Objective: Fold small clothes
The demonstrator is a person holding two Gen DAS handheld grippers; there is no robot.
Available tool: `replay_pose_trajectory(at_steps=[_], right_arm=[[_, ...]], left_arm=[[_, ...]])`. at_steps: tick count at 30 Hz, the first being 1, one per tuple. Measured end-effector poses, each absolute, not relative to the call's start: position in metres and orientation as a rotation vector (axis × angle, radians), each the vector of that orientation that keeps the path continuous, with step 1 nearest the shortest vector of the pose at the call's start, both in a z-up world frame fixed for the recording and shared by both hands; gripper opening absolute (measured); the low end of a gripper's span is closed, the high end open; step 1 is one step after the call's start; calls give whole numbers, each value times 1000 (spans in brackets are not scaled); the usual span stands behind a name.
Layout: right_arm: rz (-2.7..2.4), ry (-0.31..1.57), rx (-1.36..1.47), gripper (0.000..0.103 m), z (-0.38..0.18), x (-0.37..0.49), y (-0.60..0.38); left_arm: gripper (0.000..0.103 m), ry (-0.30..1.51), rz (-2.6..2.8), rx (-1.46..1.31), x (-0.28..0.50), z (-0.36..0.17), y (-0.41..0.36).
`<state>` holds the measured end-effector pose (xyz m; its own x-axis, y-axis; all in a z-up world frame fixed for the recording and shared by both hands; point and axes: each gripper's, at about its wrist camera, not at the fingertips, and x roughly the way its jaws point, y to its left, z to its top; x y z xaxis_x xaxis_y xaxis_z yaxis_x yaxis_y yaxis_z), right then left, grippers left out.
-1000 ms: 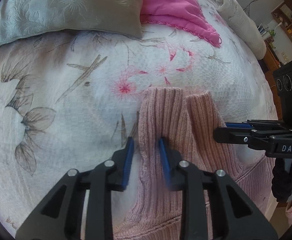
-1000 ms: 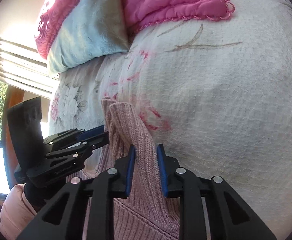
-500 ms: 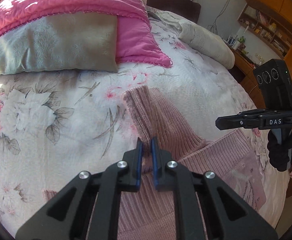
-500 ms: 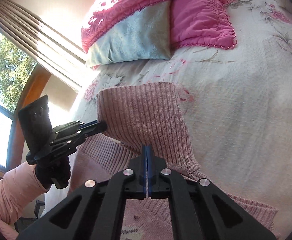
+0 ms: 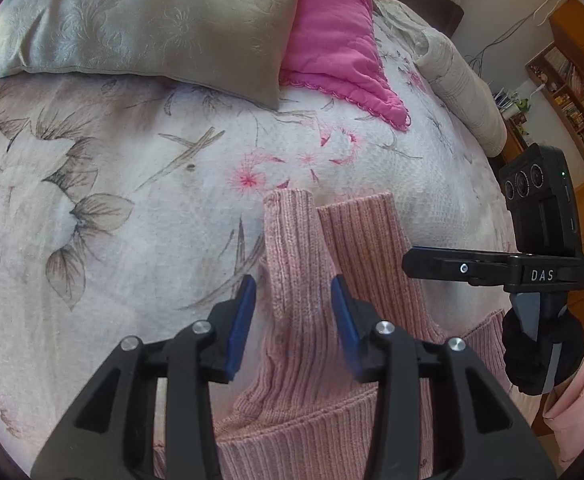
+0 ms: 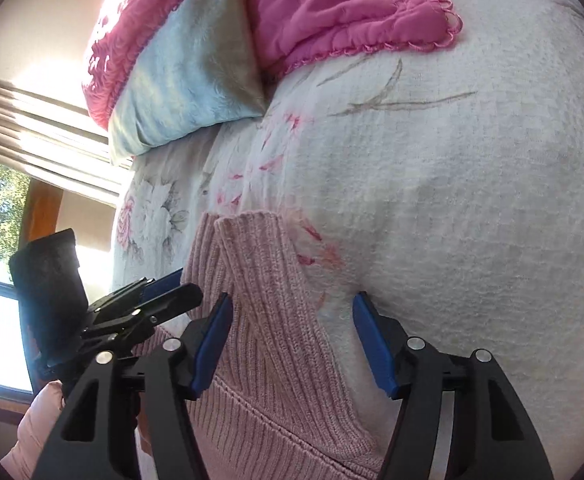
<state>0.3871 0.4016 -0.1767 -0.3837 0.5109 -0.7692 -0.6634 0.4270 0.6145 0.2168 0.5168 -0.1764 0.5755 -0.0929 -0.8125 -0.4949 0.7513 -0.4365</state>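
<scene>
The left tongs (image 5: 292, 320) are wide, with one sleeve (image 5: 292, 248) of the pink sweater (image 5: 312, 420) between the tips. The right tongs (image 6: 292, 344) are wide too, over the other sleeve (image 6: 260, 272). Both sleeves lie side by side on the bed (image 5: 132, 240), pointing away from the tongs. To fold well, I think each tongs should pinch low on its sleeve, then lift gently and together. Far ahead are pillows (image 5: 152, 20).
</scene>
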Motion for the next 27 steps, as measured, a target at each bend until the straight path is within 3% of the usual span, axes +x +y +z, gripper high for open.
replay_pose_trajectory(at_steps=[2, 3, 4, 5, 15, 21, 27], right_arm=[[1264, 1504, -184, 27, -180, 380, 412], [1270, 1502, -201, 17, -181, 375, 415], [1279, 1476, -209, 17, -178, 370, 415], [1295, 1442, -216, 17, -173, 366, 413], [1518, 1174, -240, 16, -103, 313, 328], [1543, 1189, -416, 18, -121, 270, 286], [1516, 1301, -469, 39, -143, 263, 255]], left_arm=[[43, 976, 264, -731, 226, -188, 519], [35, 980, 252, -745, 228, -192, 520], [13, 978, 230, -754, 230, -194, 518], [8, 965, 205, -759, 230, -194, 517], [8, 717, 141, -508, 154, -130, 459], [10, 754, 91, -235, 107, -132, 397], [15, 916, 30, -65, 88, -169, 362]])
